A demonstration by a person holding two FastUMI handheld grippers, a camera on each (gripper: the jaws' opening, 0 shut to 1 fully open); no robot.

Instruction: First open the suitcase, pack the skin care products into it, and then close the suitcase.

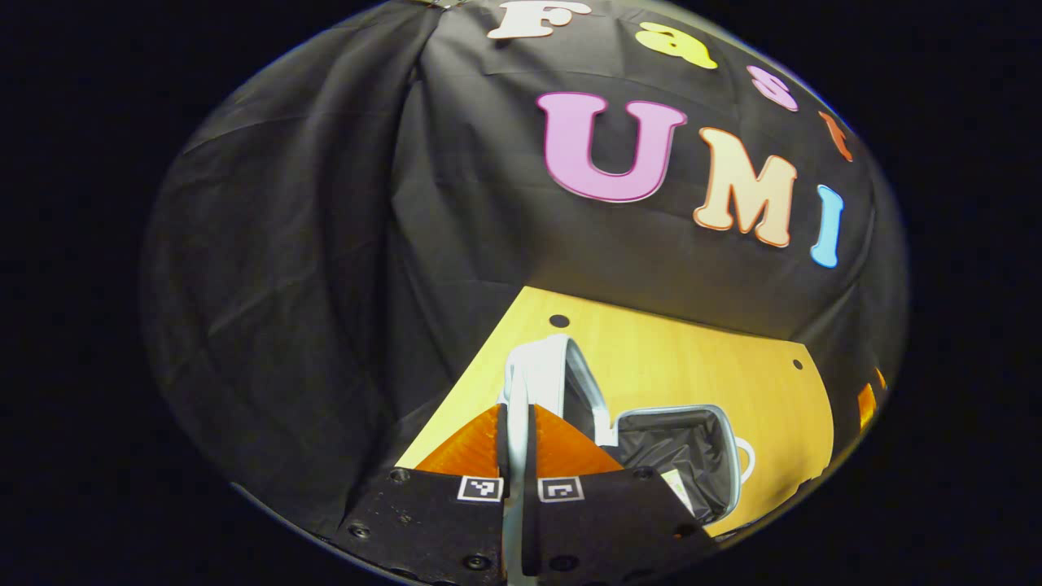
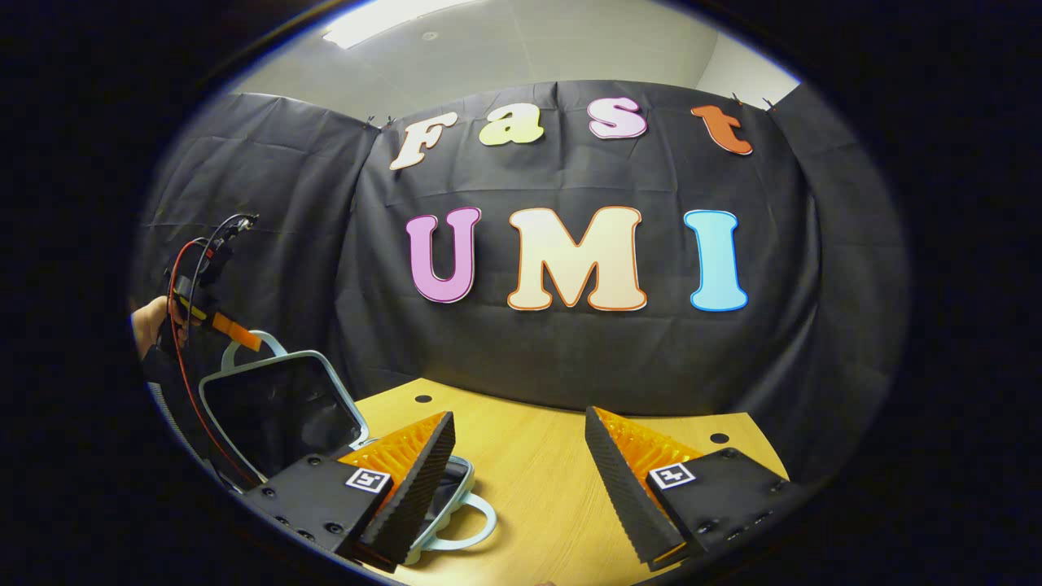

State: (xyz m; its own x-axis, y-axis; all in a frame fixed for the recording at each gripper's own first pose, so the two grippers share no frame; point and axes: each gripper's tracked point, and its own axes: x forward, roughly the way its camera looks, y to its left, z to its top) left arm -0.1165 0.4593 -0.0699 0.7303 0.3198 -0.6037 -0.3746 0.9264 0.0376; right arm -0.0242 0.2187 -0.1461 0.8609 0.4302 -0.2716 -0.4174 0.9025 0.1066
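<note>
- The wooden worktop (image 2: 553, 480) fills the booth floor before us.
- On its left part we see the suitcase (image 1: 692, 456) lying open, dark lining showing, its lid (image 2: 277, 407) raised upright.
- Our left gripper (image 1: 518, 439) has its fingers clenched on the lid's pale rim, at the top edge.
- Our right gripper (image 2: 521, 472) hangs over the worktop, fingers spread and grasping nothing, beside the suitcase's handle (image 2: 464, 529).

1. Black cloth wall (image 2: 570, 358) hangs creased behind & to both sides.
2. Wooden table (image 2: 537, 480), light yellow top w/ small dark holes.
3. Above cloth: pale ceiling (image 2: 505, 49), bright light panel (image 2: 383, 20).
</note>
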